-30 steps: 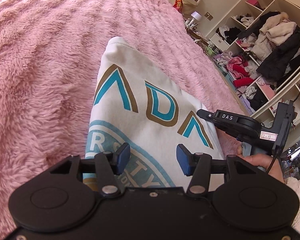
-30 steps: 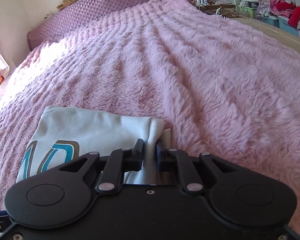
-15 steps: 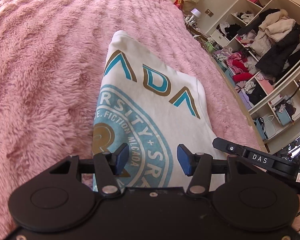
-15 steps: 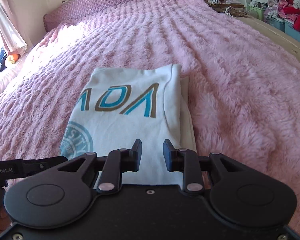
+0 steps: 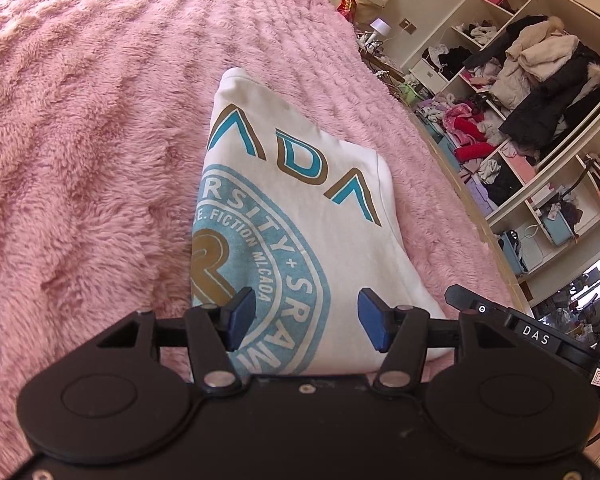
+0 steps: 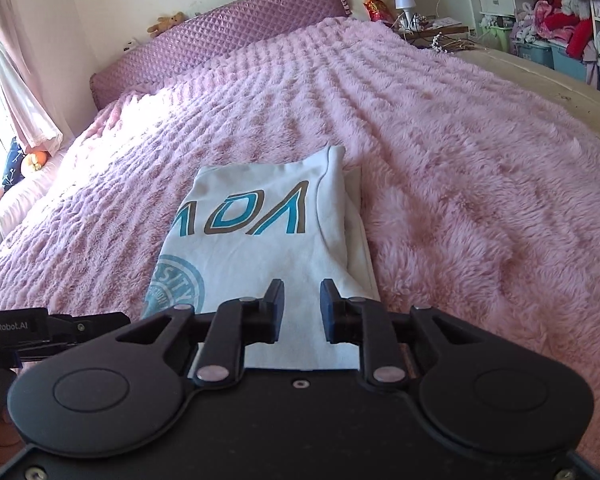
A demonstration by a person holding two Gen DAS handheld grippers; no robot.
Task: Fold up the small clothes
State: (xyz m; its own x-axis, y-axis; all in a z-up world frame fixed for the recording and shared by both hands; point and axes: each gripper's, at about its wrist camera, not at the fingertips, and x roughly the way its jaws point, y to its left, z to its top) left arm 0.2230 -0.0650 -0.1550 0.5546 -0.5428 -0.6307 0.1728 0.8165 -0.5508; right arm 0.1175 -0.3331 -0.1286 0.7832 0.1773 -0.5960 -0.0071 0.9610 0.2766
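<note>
While the folded white graphic T-shirt lies flat on the bed's pink fluffy blanket, the left hand-held gripper hovers empty with jaws opening, and the right hand-held gripper, narrowing on nothing, apparently leaves the fold undisturbed.

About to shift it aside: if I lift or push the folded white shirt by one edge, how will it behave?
The folded white shirt looks like soft, thin fabric, so it will probably droop and unfold if lifted by one edge. An under-layer already peeks out along its right side, so the layers may slide apart. Pushed across the fluffy pink blanket, it would likely bunch up, not glide.
</note>
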